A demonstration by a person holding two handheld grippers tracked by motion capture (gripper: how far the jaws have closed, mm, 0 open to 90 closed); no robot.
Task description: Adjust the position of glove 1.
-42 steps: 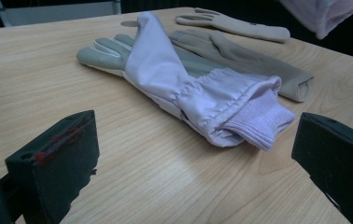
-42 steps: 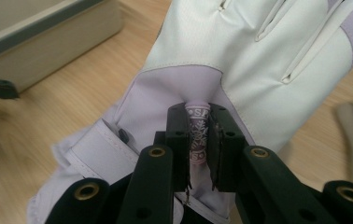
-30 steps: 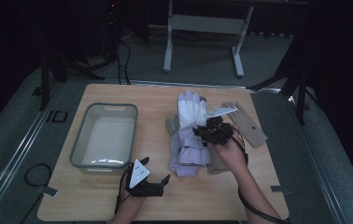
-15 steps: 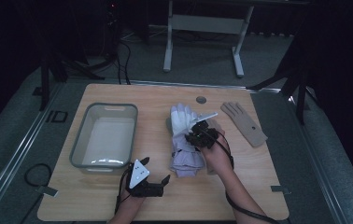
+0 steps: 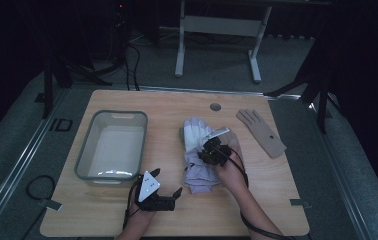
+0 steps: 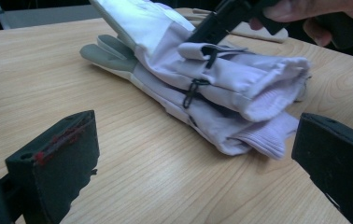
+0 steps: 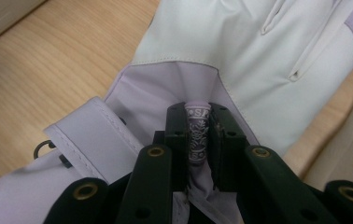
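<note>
On the tabletop [image 5: 257, 200], middle: pale lilac-and-white gloves [image 5: 199, 160], stacked, cuffs toward the person, fingers pointing away.
Top glove: a printed fabric tab [image 7: 197, 135] near its cuff sits pinched between the right gripper's jaws.
Right gripper [image 5: 208, 150]: clenched on that tab, resting on the stack, hand behind it.
Left gripper [image 5: 166, 197]: released, jaws wide apart, nothing between them; sits near the front edge, near the glove cuffs, pointing at them.
Grey bin [image 5: 89, 150]: left of the gloves, well apart.
Tan glove [image 5: 263, 132]: flat, off to the right, apart from the stack.
</note>
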